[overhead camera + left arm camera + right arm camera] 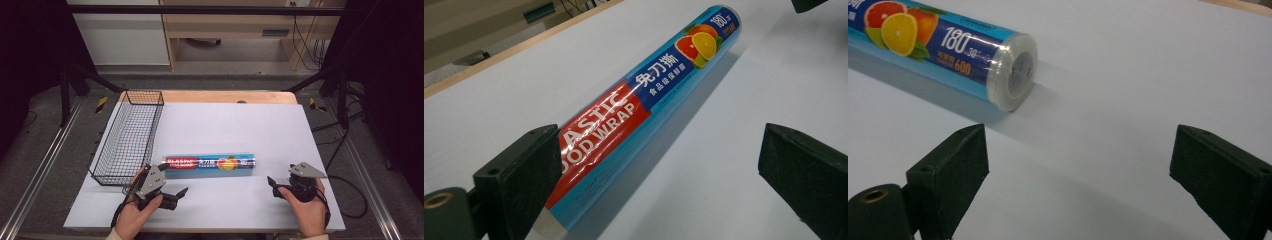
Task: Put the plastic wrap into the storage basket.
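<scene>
Plastic wrap roll (210, 164) lies lengthwise mid-table just right of wire basket (127, 137); left gripper (176, 196) and right gripper (273, 186), jaws spread and empty, should each square on an end before clamping evenly.

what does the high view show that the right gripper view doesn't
The high view alone takes in the wire basket at the table's left, the left gripper, both of the person's hands and the floor around the table. The right gripper view alone gives the plastic wrap roll's clear round end cap and the figures 180 and 600 printed beside it. Both share the roll lying on the white table cover and the right gripper with its jaws apart, holding nothing.
</scene>
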A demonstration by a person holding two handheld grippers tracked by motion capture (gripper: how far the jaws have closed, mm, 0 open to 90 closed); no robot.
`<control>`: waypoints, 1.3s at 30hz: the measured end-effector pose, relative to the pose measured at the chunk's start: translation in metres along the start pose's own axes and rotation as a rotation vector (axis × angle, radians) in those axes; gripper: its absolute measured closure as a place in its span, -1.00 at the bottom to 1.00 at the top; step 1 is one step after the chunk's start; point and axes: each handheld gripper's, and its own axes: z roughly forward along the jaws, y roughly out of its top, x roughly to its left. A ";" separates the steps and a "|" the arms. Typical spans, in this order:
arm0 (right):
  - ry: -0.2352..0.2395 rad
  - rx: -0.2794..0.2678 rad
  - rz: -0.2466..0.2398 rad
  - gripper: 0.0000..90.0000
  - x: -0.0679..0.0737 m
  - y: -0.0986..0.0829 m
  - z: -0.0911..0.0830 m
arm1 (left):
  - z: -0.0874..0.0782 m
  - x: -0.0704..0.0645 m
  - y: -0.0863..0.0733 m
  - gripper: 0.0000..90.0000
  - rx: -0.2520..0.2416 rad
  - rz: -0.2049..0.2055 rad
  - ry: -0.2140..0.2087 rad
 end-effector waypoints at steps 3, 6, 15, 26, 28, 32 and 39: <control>0.009 -0.001 -0.033 -0.77 0.003 0.004 0.000 | -0.001 0.000 0.000 -0.91 0.003 -0.008 -0.014; 0.009 -0.002 -0.080 -0.77 0.007 0.011 -0.003 | -0.004 0.000 0.000 -0.91 0.006 -0.003 -0.029; 0.096 0.055 -0.325 -0.84 0.024 0.059 -0.013 | -0.013 0.006 -0.004 -0.93 0.026 -0.029 -0.068; 0.232 0.138 -0.574 -0.86 0.046 0.131 0.007 | -0.022 0.000 -0.012 -0.94 0.036 -0.032 -0.120; 0.251 0.160 -0.603 -0.85 0.050 0.137 0.020 | -0.021 0.000 -0.011 -0.94 0.036 -0.035 -0.121; 0.298 0.210 -0.638 -0.82 0.057 0.138 0.052 | -0.022 -0.001 -0.011 -0.93 0.036 -0.026 -0.125; 0.416 0.297 -0.709 -0.75 0.075 0.127 0.097 | -0.021 0.000 -0.011 -0.93 0.040 -0.028 -0.132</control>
